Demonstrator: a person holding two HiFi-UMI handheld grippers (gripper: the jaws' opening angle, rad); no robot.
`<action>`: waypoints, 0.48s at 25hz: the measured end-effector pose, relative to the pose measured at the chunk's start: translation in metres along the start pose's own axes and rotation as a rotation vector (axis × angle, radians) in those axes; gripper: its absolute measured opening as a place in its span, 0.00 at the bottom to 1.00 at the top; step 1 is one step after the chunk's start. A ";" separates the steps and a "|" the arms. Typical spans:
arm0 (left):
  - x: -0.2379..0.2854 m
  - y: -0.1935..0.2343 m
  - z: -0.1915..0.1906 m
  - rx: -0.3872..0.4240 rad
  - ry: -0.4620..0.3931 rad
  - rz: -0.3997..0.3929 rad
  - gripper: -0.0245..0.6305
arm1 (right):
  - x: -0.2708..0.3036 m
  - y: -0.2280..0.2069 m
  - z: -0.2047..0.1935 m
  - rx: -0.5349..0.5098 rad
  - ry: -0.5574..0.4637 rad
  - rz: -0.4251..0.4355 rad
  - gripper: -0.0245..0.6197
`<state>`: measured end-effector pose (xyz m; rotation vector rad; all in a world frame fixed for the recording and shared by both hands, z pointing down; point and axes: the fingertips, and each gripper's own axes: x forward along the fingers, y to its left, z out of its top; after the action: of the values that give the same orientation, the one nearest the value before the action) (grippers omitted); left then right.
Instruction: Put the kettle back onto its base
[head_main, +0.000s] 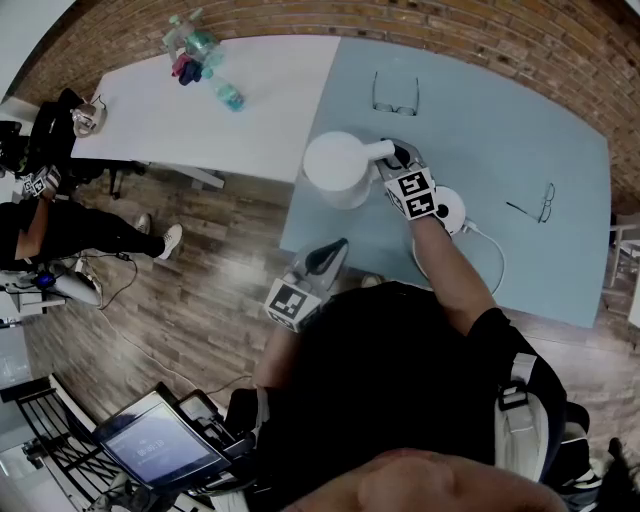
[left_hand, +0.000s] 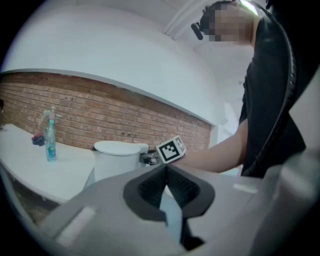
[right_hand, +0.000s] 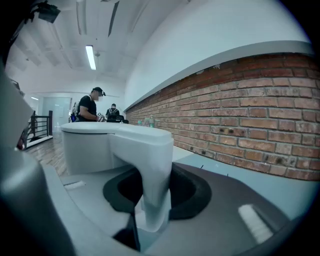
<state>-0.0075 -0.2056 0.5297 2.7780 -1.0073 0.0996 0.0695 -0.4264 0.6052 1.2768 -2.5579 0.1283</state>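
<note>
A white kettle (head_main: 338, 170) stands on the pale blue table (head_main: 520, 140), left of its round white base (head_main: 452, 210), which is bare. My right gripper (head_main: 398, 158) reaches from the base's side and is shut on the kettle's handle (right_hand: 150, 165); in the right gripper view the handle fills the gap between the dark pads of that gripper (right_hand: 152, 187). My left gripper (head_main: 328, 258) hangs by the table's front edge, short of the kettle (left_hand: 117, 160). Its jaws (left_hand: 165, 172) meet at the tips with nothing held.
A white cord (head_main: 492, 250) runs from the base toward the front edge. Two pairs of glasses (head_main: 396, 95) (head_main: 538, 205) lie on the blue table. Spray bottles (head_main: 195, 48) stand on the adjoining white table (head_main: 260, 110). A brick wall runs behind; a person sits at far left.
</note>
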 end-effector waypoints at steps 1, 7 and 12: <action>-0.001 0.000 0.000 0.002 -0.001 0.002 0.04 | 0.000 0.000 0.000 -0.004 -0.001 -0.009 0.20; -0.008 0.001 -0.007 -0.015 0.007 0.013 0.04 | 0.004 -0.003 -0.004 0.004 0.000 -0.056 0.19; -0.008 -0.006 -0.009 -0.013 0.008 0.000 0.04 | 0.006 -0.003 -0.003 0.011 -0.003 -0.077 0.18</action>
<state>-0.0098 -0.1946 0.5367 2.7637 -1.0022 0.1037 0.0689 -0.4325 0.6101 1.3782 -2.5098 0.1257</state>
